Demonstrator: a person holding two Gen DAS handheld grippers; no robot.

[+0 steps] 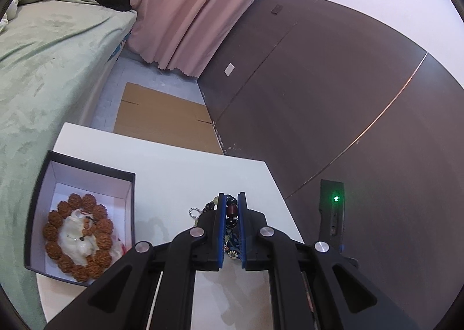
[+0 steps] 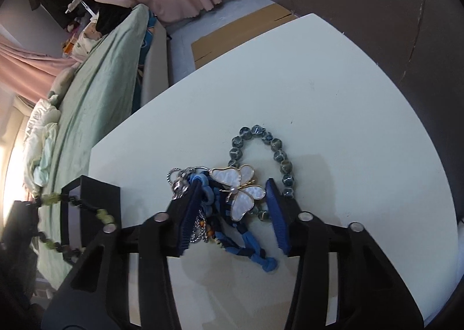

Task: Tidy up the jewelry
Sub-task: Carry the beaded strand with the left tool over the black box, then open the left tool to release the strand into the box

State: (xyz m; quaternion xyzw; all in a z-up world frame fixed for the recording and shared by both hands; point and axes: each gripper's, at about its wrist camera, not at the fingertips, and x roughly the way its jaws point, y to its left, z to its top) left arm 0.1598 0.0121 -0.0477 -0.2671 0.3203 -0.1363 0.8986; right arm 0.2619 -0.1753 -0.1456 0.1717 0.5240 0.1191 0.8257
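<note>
Left tool (image 1: 232, 199) is clamped on a dark bead bracelet (image 1: 230, 211), pads tight on the beads, lifted over the white bench (image 1: 203, 167). The same strand, dark and green beads, hangs at the left edge of the right wrist view.

Black box (image 1: 37, 208) sits at the bench's left edge beside the green bed (image 1: 43, 54); inside lie a brown seed-bead bracelet (image 1: 98, 225) and a white carved piece (image 1: 76, 238).

Right tool (image 2: 232, 185) is part open, straddling the jewelry pile: butterfly brooch (image 2: 240, 187), blue braided cord (image 2: 249, 245), silver chain (image 2: 178, 179). Can't tell if the pads press on anything. Grey-blue bead bracelet (image 2: 275, 147) lies just beyond, partly under the right finger.
</note>
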